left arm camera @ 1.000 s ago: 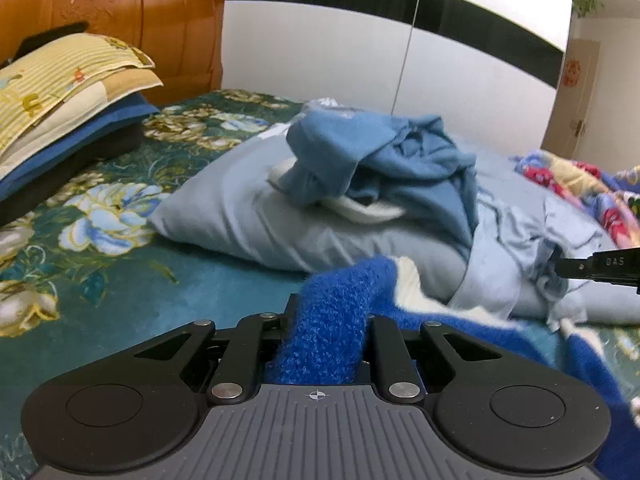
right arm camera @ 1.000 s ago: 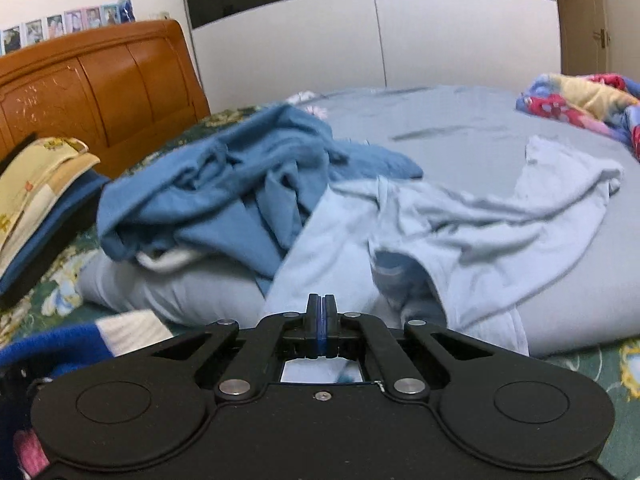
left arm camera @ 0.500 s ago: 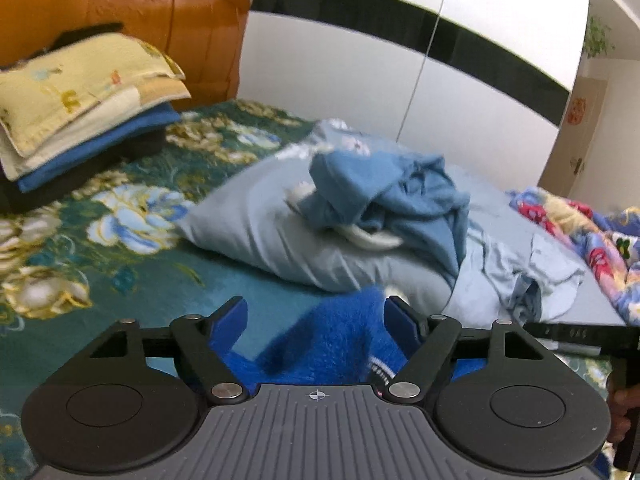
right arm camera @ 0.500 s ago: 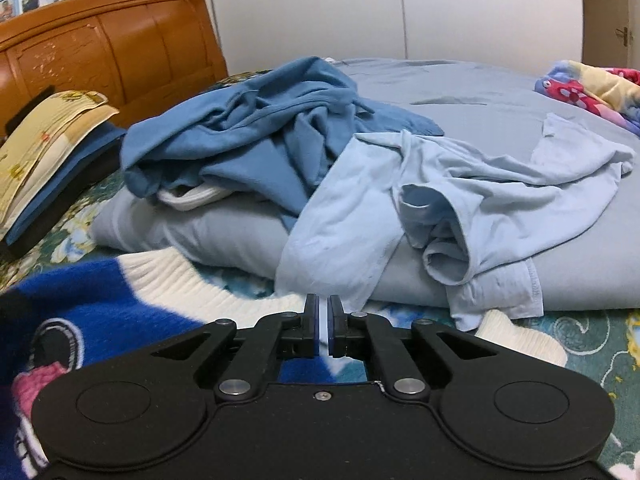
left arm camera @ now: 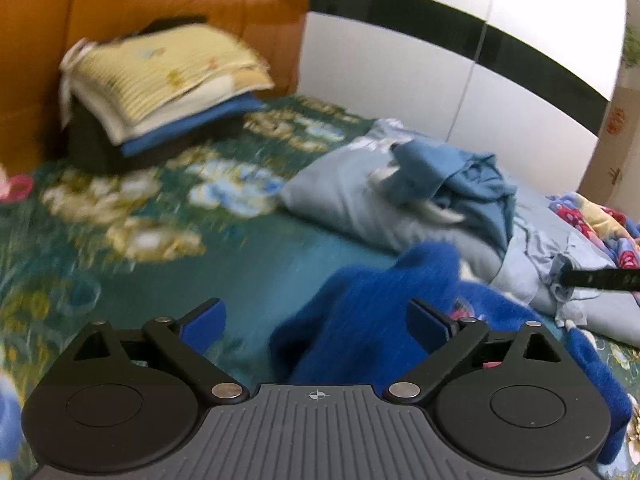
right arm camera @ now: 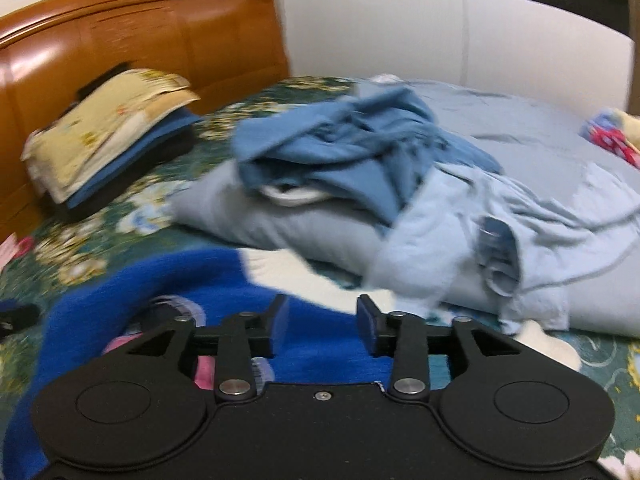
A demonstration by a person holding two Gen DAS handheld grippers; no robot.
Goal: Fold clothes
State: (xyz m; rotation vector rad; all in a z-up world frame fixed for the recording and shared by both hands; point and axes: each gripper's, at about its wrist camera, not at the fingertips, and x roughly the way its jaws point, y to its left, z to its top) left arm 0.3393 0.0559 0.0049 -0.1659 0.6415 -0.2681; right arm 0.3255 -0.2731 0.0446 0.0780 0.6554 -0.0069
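L gripper (left arm camera: pixel 316 322) jaws wide apart, fuzzy blue sweater (left arm camera: pixel 372 320) lying loose betw them; R gripper (right arm camera: pixel 322 316) jaws apart too – sweater (right arm camera: pixel 320 344) under and betw, nothing clamped; blue clothes pile (right arm camera: pixel 340 152) well ahead

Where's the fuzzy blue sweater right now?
The fuzzy blue sweater lies on the green flowery bedspread, right in front of both open grippers in both wrist views, with the grey pillow and its pile of blue clothes just behind it.

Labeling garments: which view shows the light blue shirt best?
Right wrist view: the light blue shirt lies spread across the grey bedding, nearly whole. The left wrist view shows only a crumpled bit at the frame's right edge.
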